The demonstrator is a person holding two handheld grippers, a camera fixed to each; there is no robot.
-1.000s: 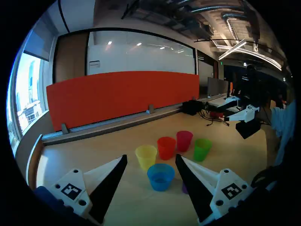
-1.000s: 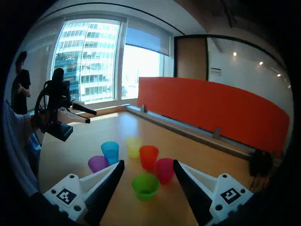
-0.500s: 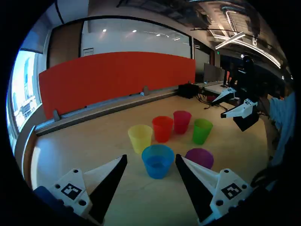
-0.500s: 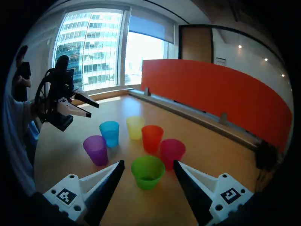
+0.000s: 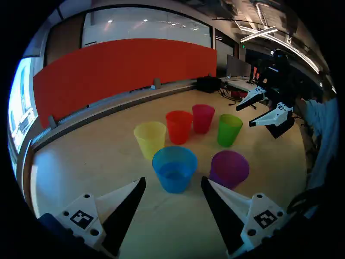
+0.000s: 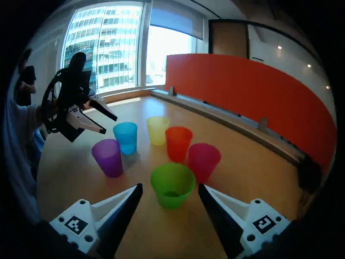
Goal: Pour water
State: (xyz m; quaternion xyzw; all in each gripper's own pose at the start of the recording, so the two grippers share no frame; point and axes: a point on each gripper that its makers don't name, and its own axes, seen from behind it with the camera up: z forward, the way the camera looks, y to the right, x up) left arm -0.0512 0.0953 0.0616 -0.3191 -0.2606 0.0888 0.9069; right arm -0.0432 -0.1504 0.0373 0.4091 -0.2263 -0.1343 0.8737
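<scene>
Now the left gripper (image 5: 172, 178) is hovering with fingers spread wide, the blue cup (image 5: 174, 167) standing just ahead between their tips, untouched. Likewise the right gripper (image 6: 170, 186) is gaping empty, the green cup (image 6: 172, 181) sitting just beyond its tips.

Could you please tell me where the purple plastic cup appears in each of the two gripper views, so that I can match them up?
Left gripper view: the purple plastic cup stands lower right of centre, nearest the camera on that side.
Right gripper view: it stands left of centre, at the left end of the cluster of cups.
Shared landmark: the blue plastic cup next to it, on its left in the left gripper view, just behind it in the right gripper view.
</scene>
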